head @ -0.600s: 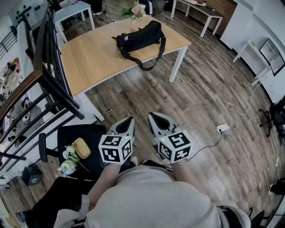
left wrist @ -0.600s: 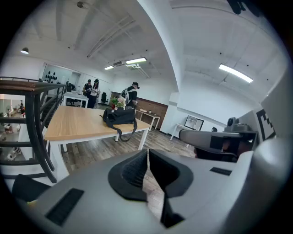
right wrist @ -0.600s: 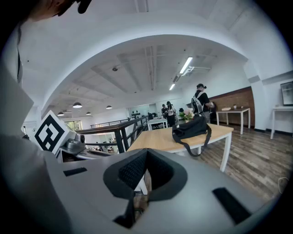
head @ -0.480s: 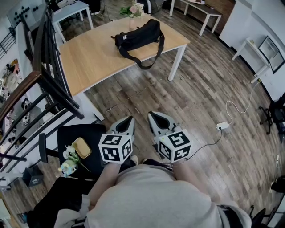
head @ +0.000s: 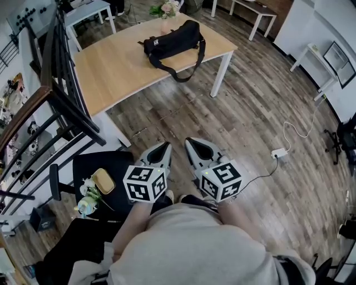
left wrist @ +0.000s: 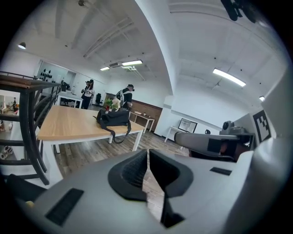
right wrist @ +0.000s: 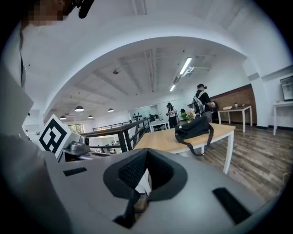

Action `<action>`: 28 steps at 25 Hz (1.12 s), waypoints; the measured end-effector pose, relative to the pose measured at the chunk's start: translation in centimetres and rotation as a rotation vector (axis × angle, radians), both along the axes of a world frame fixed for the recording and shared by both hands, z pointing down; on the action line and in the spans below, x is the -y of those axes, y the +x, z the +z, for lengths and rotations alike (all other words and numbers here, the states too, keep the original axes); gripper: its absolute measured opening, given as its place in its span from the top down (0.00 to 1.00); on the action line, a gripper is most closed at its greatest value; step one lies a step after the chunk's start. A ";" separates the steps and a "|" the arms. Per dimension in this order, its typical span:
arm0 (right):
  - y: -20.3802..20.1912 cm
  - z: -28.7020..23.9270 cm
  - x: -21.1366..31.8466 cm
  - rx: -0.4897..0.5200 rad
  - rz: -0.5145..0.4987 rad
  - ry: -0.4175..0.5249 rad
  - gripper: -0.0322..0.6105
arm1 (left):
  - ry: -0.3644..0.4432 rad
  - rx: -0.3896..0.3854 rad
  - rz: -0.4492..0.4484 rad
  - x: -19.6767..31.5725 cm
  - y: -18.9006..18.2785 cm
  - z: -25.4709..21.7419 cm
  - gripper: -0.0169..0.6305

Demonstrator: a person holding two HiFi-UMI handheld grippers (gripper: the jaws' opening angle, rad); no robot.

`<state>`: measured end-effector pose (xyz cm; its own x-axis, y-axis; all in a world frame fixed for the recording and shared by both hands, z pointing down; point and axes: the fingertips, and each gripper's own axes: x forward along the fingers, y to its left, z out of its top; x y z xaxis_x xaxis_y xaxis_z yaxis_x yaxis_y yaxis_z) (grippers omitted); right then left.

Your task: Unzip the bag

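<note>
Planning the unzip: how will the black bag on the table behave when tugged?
The black bag looks like soft fabric, so it will probably buckle rather than stay stiff. It lies loose on the smooth wooden table, so a one-sided tug may slide it. Its strap droops limply over the table edge and might drag along.

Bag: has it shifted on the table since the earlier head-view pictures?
No. The bag lies where it did on the table, beside the flowers at the far edge.
</note>
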<state>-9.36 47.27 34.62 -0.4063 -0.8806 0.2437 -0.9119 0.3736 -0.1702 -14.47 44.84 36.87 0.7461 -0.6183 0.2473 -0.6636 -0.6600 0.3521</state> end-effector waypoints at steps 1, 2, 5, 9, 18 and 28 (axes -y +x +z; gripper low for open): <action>-0.1 -0.1 -0.1 0.012 -0.008 0.006 0.94 | 0.002 -0.010 0.002 -0.1 0.0 -0.1 0.93; -0.2 -0.2 -0.1 0.020 -0.014 0.011 0.94 | 0.004 -0.020 0.004 -0.1 0.0 -0.3 0.93; 0.3 -0.5 -0.2 0.023 -0.014 0.022 0.94 | 0.011 -0.042 0.007 0.1 0.2 -0.9 0.93; 1.7 -0.3 -0.4 0.015 0.015 0.027 0.94 | 0.025 -0.035 -0.014 0.1 0.3 -0.8 0.93; 3.5 0.3 -1.5 0.014 0.017 0.028 0.85 | 0.011 0.014 -0.036 -1.4 2.0 0.9 0.80; 5.8 2.7 -2.2 0.048 0.037 -0.022 0.79 | -0.028 0.034 -0.038 -1.6 4.1 2.4 0.75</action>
<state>-3.55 49.44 37.27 -0.3849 -0.8901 0.2440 -0.9157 0.3353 -0.2214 -10.37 46.40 39.28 0.7131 -0.6382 0.2903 -0.6999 -0.6243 0.3468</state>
